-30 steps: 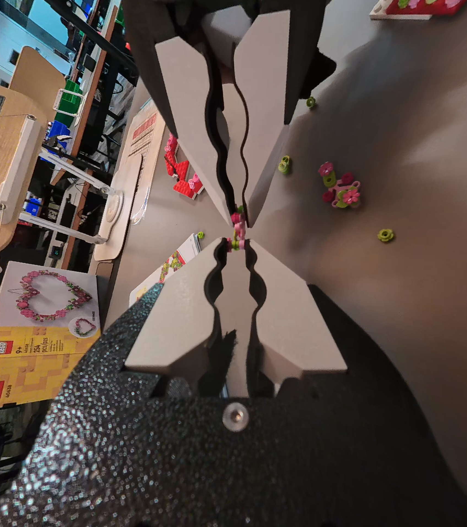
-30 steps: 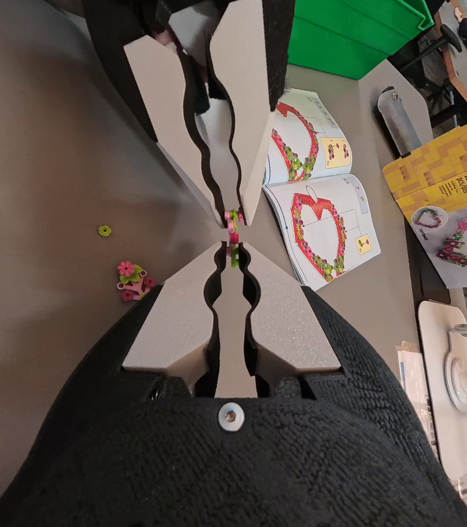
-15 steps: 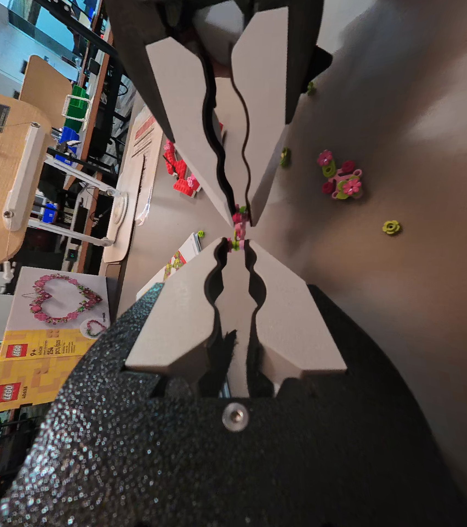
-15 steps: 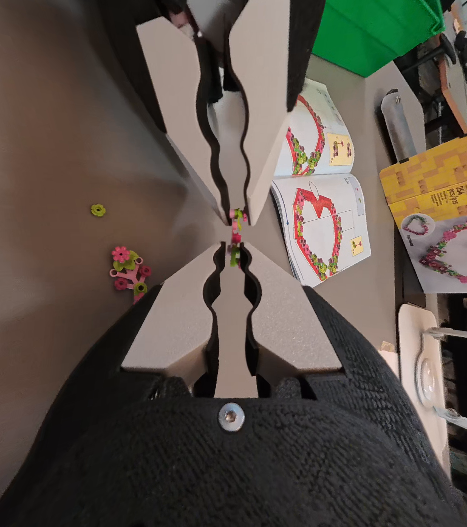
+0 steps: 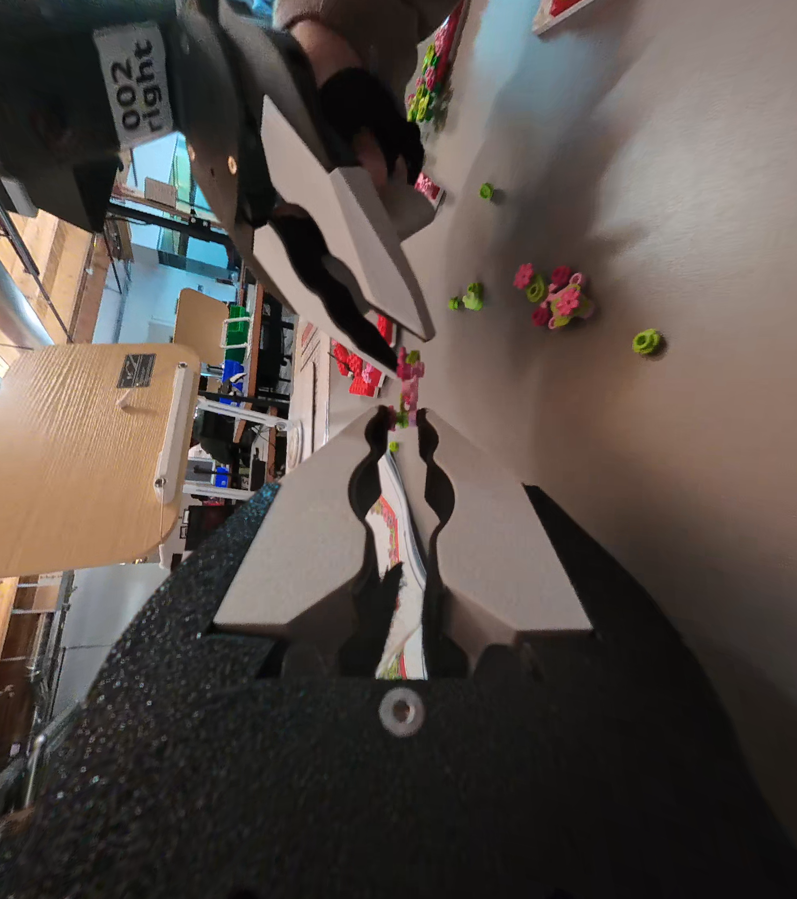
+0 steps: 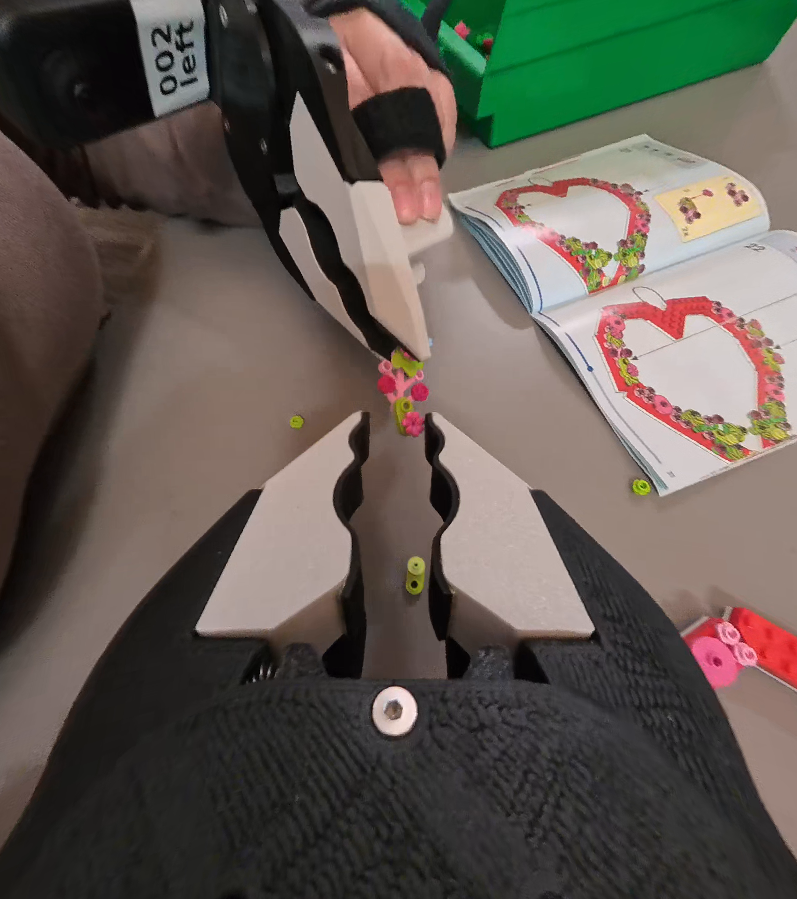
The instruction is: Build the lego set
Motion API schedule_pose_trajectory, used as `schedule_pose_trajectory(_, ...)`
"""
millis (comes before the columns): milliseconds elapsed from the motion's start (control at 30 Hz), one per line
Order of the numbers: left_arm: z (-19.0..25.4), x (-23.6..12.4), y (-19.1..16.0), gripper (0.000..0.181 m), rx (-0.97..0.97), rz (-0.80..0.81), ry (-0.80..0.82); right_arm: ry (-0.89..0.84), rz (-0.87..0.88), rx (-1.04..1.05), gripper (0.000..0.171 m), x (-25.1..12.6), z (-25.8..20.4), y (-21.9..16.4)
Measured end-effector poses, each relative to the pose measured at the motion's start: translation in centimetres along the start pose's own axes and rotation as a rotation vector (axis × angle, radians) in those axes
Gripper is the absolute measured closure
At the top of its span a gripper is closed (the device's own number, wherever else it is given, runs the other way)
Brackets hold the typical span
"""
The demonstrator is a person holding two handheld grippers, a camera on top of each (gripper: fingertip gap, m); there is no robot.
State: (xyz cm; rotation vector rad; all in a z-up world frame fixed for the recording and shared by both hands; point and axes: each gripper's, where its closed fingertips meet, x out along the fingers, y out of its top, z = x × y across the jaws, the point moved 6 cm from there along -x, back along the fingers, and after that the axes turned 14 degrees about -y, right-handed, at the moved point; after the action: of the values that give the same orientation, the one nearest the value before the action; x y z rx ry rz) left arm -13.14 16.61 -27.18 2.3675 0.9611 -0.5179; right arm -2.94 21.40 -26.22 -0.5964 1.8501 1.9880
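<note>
A small pink sprig with magenta flowers and lime leaves (image 6: 403, 389) hangs in the air between my two grippers. My left gripper (image 5: 400, 413) is shut on one end of it; in the right wrist view the left gripper (image 6: 406, 349) comes down from the top and pinches the sprig's leafy end. My right gripper (image 6: 396, 419) is open, and the sprig's other end sits loosely between its tips, close to the right finger (image 6: 484, 511). In the left wrist view the right gripper (image 5: 411, 348) hovers just above the sprig (image 5: 407, 384).
A second flower sprig (image 5: 557, 301) and loose lime pieces (image 5: 647, 342) lie on the grey table (image 5: 678, 486). An open instruction booklet (image 6: 654, 316), a green bin (image 6: 605, 63), a lime link (image 6: 415, 575) and a red plate with pink flowers (image 6: 775, 652) lie around.
My right gripper has opened and let go of the sprig, and the two grippers have drawn slightly apart and tilted. The left gripper still holds the sprig.
</note>
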Motion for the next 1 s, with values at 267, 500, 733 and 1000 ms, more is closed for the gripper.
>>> schedule_pose_trajectory(267,0.4,0.1,0.5,0.172,0.050,0.017,-0.005,0.042,-0.046,-0.040,0.161,0.3,-0.4,0.1)
schedule_pose_trajectory(500,0.1,0.2,-0.3,0.162,-0.020,-0.018,0.034,-0.055,-0.138,-0.116,0.164,0.7,-0.1,-0.2)
schedule_pose_trajectory(733,-1.9,-1.9,-3.4,0.143,-0.392,0.032,0.132,-0.193,-0.377,-0.295,0.164,2.1,0.2,-2.2)
schedule_pose_trajectory(1000,-3.6,-3.4,-4.4,0.144,-0.716,0.255,0.290,-0.250,-0.410,-0.253,0.149,1.5,0.3,-1.7)
